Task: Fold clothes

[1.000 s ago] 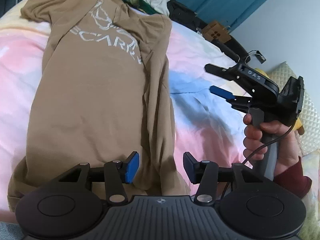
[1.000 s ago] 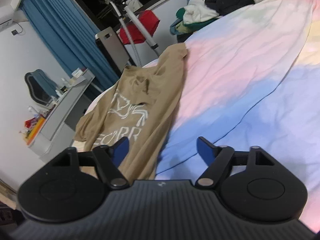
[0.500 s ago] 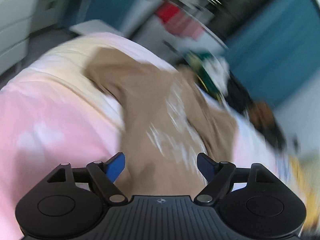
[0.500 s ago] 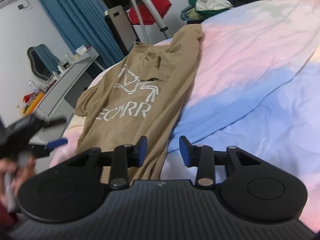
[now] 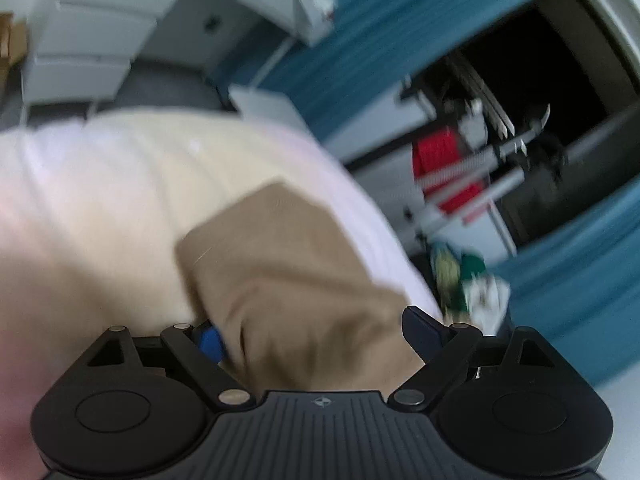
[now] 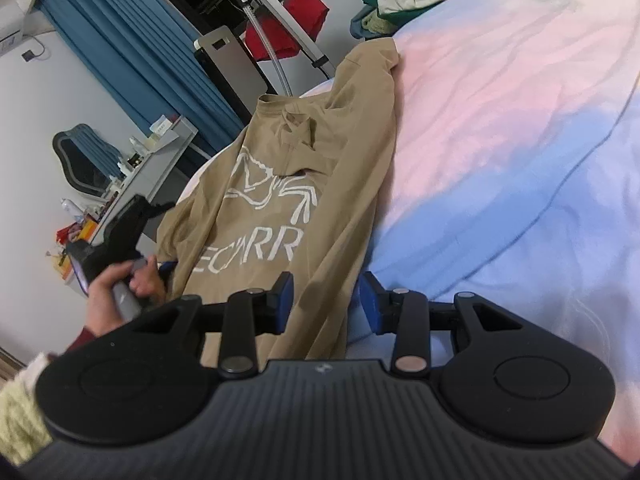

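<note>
a tan t-shirt lies flat on a pastel bedsheet; left gripper jaws opening around its sleeve, right gripper parted, unclenched, straddling its side fold.

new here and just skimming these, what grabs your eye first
The tan shirt with its white logo lies lengthwise on the pastel pink-and-blue bed. The right claw straddles its near edge, jaws apart; the left claw is opening over a sleeve at the bed's far side. Behind the bed, a red garment hangs against blue curtains.
</note>
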The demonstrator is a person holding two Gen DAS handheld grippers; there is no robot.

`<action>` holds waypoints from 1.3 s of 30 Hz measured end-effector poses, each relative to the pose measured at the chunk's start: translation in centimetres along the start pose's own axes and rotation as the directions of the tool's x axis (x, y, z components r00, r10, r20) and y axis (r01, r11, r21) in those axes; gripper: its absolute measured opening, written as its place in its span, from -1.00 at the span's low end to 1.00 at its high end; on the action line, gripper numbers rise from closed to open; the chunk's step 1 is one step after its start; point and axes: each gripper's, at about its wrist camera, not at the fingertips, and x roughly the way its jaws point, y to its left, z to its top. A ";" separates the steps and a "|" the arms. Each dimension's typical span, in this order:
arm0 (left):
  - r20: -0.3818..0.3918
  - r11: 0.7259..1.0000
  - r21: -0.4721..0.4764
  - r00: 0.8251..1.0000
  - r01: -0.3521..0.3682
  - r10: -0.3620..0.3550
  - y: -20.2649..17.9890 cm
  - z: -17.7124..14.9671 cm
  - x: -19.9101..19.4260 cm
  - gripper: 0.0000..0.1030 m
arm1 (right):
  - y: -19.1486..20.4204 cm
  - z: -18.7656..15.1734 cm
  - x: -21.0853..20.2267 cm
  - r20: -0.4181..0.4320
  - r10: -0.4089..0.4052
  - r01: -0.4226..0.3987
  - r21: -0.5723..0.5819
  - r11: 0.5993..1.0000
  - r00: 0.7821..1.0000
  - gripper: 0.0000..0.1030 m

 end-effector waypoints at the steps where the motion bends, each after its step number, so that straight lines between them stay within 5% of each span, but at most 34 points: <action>1: 0.024 0.999 0.031 1.000 -0.006 0.005 -0.6 0.2 0.5 0.66 | 0.0 0.0 0.4 0.000 -0.009 0.009 -0.014 1.000 1.000 -0.22; 4: 0.040 0.969 0.222 0.994 -0.113 0.106 -3.0 0.3 2.0 0.11 | -0.1 0.3 1.5 -0.005 -0.032 0.032 -0.034 0.999 0.999 -0.22; 6: 0.083 0.895 0.389 0.976 -0.217 0.200 -4.9 -0.6 2.7 -0.22 | -0.5 0.7 2.3 -0.008 -0.031 0.031 -0.013 0.999 0.999 -0.22; 7: 0.100 0.850 0.469 0.971 -0.238 0.217 -6.0 -1.2 3.0 -0.32 | -0.8 0.8 2.5 -0.009 -0.027 0.027 0.000 1.000 1.000 -0.22; 9: 0.125 0.794 0.557 0.970 -0.244 0.211 -7.9 -1.8 3.0 -0.85 | -1.1 1.0 2.6 -0.007 -0.023 0.023 0.023 0.999 1.000 -0.22; 13: 0.182 0.696 0.679 0.972 -0.235 0.151 -12.2 -2.8 2.5 -0.89 | -1.6 1.0 2.3 0.000 -0.007 0.007 0.063 0.998 1.000 -0.22; 17: 0.246 0.475 0.855 0.969 -0.210 -0.014 -19.1 -7.3 0.7 -0.89 | -1.7 0.9 1.3 0.014 0.010 -0.012 0.085 0.996 1.000 -0.22; 22: 0.107 0.164 0.984 0.975 -0.076 -0.192 -25.6 -17.4 -1.2 -0.89 | -1.9 1.0 0.1 0.042 0.021 -0.025 0.099 0.995 0.999 -0.22; 25: 0.001 0.057 0.998 0.978 0.011 -0.209 -27.5 -23.3 -1.2 -0.88 | -2.3 1.2 -0.1 0.050 0.021 -0.027 0.119 0.993 0.999 -0.22; 28: -0.069 0.038 0.996 0.984 0.076 -0.166 -28.3 -27.6 0.3 -0.66 | -2.6 1.2 -0.1 0.055 0.015 -0.022 0.124 0.992 0.998 -0.22; 31: -0.133 0.063 0.988 0.985 0.141 -0.112 -28.5 -29.4 1.9 -0.11 | -3.1 1.3 -0.1 0.056 0.010 -0.017 0.136 0.991 0.998 -0.22; 33: -0.172 0.092 0.979 0.979 0.182 -0.108 -28.2 -29.6 1.7 0.23 | -3.4 1.5 0.1 0.056 0.009 -0.017 0.150 0.989 0.998 -0.22; 39: -0.239 0.229 0.937 0.962 0.264 -0.130 -24.3 -24.5 -0.5 0.43 | -3.9 1.7 0.1 0.059 0.019 -0.030 0.180 0.983 0.998 -0.22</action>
